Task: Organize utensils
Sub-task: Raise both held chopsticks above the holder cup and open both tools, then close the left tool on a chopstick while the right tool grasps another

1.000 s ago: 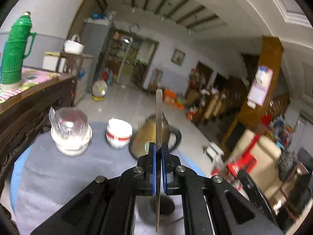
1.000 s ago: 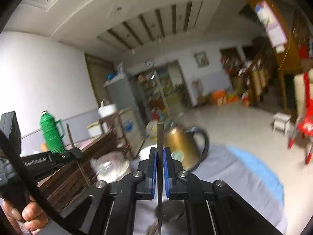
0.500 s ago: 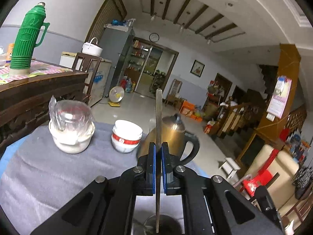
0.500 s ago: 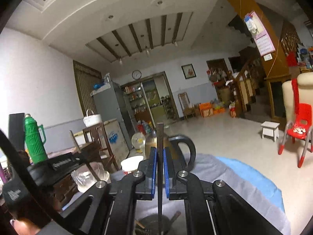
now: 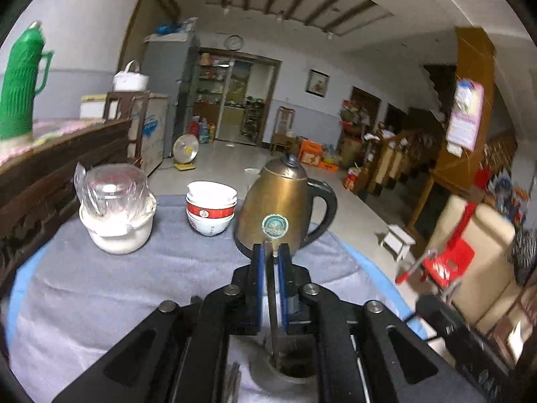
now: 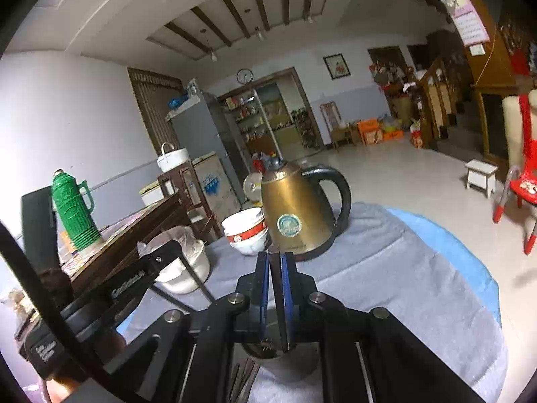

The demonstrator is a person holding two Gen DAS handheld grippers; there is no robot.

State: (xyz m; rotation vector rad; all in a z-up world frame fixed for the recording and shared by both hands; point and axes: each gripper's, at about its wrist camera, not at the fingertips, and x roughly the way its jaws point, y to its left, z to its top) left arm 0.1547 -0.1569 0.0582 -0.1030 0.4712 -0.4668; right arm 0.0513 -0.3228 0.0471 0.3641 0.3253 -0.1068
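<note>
My left gripper [image 5: 272, 248] hovers over a grey cup [image 5: 265, 377]. Its jaws are opening, and a flat metal utensil [image 5: 272, 288] hangs loose between the blue pads, its lower end in the cup. My right gripper [image 6: 276, 256] is over the same cup [image 6: 285, 369]. Its jaws are opening too, with a dark utensil [image 6: 278, 295] between the pads, reaching down into the cup. Both utensil tops stand about level with the fingertips. Several loose utensils [image 6: 246, 381] lie on the cloth by the cup.
A brass kettle [image 5: 285, 208] stands just beyond the cup on the grey cloth [image 5: 134, 285]. Left of it are stacked bowls [image 5: 210, 208] and a white pot with a plastic-wrapped lid [image 5: 115, 215]. A green thermos [image 5: 20, 80] sits on the dark wooden table at left.
Both grippers have come down toward the cup. Each utensil has slid down between its pads, and both pairs of jaws have parted slightly.
</note>
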